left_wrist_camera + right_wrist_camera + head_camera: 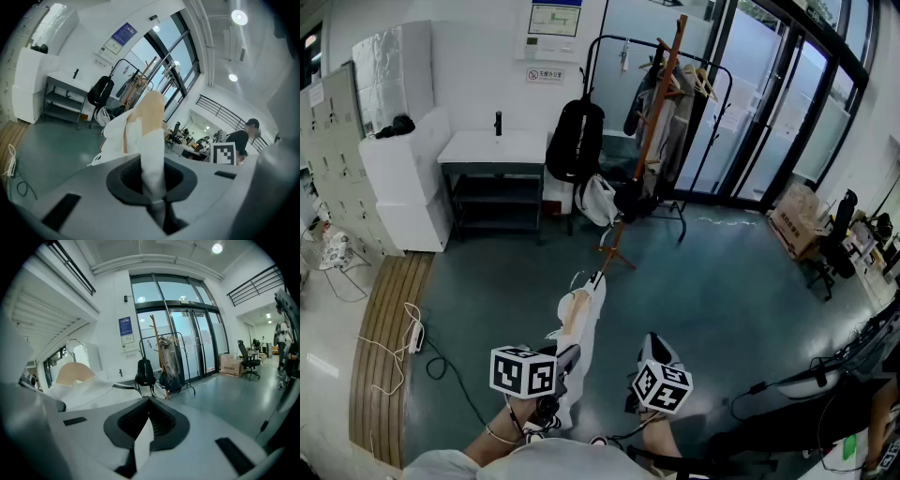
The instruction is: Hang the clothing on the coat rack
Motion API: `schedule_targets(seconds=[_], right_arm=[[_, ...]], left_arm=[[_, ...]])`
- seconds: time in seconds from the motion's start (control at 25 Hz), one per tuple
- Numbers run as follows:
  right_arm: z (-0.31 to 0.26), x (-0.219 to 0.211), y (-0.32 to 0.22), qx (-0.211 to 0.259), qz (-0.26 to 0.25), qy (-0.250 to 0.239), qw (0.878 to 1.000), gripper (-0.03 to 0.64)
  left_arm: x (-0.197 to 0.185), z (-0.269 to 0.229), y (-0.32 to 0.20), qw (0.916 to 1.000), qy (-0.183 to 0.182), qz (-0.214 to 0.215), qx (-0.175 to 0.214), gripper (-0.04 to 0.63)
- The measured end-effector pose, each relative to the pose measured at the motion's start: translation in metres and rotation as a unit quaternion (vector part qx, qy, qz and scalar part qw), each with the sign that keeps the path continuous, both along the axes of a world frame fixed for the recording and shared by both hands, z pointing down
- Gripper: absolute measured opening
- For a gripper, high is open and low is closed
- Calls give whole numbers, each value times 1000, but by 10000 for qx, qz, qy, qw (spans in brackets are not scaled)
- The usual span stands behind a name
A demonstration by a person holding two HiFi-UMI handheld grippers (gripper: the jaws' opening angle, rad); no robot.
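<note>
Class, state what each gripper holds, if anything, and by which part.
Both hold the white garment: left gripper on a bunched fold, right gripper on a thin edge.

The garment (580, 326) is nearest — coat rack (660, 94) beyond it, table (483, 146) further left.

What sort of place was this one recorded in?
Probably the entrance hall of an office or lab: tall glass doors at the back, lockers along the left wall, and a coat rack standing near the doors.

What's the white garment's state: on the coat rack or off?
Off it: the white garment is pinched by the left tool and right tool; the coat rack stands beyond.
</note>
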State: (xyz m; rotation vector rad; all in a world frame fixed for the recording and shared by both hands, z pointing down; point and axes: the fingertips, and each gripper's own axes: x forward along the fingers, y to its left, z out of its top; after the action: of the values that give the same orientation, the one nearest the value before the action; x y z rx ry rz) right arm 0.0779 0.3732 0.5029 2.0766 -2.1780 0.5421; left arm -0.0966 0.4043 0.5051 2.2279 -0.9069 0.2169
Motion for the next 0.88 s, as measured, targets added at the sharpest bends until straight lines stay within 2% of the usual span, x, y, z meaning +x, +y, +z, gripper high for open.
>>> schedule_targets(seconds=[0.32,0.48,0.68,0.88], right_arm=[[1,-23,17,-63,36,25,10000,23],[-5,-31,14,133,43,-105,9998,23],[-2,-42,9,152,173,-204,9995,23],[11,-64,6,-46,349,-417,9985,23]], left_arm=[[-23,1,11,9998,-174,-50,87,40],[-37,1,7,9996,-218,-88,127,40],[-56,-5,4,9995,-163,-99,237,40],[-89,-12,-3,9993,-93,-158,312,39]])
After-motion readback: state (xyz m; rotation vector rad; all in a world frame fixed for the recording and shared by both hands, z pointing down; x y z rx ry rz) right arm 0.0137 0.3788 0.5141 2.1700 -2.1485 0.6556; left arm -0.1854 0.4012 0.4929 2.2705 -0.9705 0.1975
